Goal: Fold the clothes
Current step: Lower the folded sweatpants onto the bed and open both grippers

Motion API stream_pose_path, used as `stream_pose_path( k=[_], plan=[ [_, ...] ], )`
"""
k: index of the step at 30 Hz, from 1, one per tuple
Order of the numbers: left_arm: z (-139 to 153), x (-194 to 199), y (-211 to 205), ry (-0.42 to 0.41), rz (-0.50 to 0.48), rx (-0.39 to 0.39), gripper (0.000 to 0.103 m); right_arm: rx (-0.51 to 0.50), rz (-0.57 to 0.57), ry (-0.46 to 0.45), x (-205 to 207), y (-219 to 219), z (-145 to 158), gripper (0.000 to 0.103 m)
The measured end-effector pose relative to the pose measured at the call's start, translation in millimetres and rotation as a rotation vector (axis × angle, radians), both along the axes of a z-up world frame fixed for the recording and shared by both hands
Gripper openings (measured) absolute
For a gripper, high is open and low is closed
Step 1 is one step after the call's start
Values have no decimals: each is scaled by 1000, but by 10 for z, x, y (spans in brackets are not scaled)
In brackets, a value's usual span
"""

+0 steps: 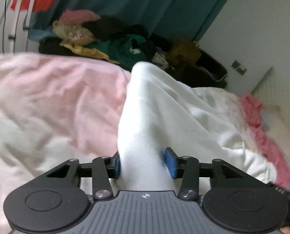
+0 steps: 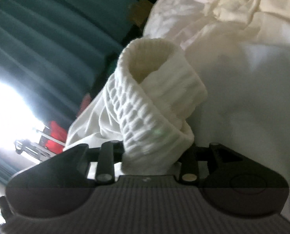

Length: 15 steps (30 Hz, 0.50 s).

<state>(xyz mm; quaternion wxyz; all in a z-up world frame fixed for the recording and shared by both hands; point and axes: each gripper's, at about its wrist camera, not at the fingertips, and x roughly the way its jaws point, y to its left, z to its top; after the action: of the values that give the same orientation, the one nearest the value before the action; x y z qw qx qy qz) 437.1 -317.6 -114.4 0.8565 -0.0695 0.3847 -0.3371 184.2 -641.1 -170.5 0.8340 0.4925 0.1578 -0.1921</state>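
Between left tool (image 1: 145, 162) pads, sock (image 1: 145, 117) lengthwise (forward)

The right hand-held gripper (image 2: 151, 156) is closed on a white ribbed knit sock (image 2: 154, 105), whose open cuff curls upward. Smooth white cloth (image 2: 242, 97) lies behind it, teal pleated curtains (image 2: 47, 39) hang left, beside something red (image 2: 56, 134).

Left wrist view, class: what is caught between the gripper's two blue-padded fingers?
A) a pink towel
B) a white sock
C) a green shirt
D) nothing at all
B: the white sock runs up from between the blue-padded fingers of the left gripper, which press on it from both sides; the pink cloth lies off to the right on the bed, and the green garment sits in the far pile.
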Motion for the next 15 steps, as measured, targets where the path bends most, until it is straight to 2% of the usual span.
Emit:
stream_pose_path(
  k=[2,4,6,7,10,15],
  plan=[
    [172,-134,7,-22,-10,44,56,-20,14,65,-23,26,199,39],
    [414,-375,36,-54,-18,86,58,-91,22,126,-102,116,409,39],
    [661,-559,79,-92,-23,99,62,-145,22,171,-206,265,569,39],
    [802,-663,120,-104,-24,84,68,-172,22,192,-261,344,646,39],
    [1174,-942,191,-155,-30,65,73,-250,12,205,-449,546,924,39],
    [1736,-1541,307,-268,-44,54,76,-395,82,154,-812,881,1499,39]
  ],
)
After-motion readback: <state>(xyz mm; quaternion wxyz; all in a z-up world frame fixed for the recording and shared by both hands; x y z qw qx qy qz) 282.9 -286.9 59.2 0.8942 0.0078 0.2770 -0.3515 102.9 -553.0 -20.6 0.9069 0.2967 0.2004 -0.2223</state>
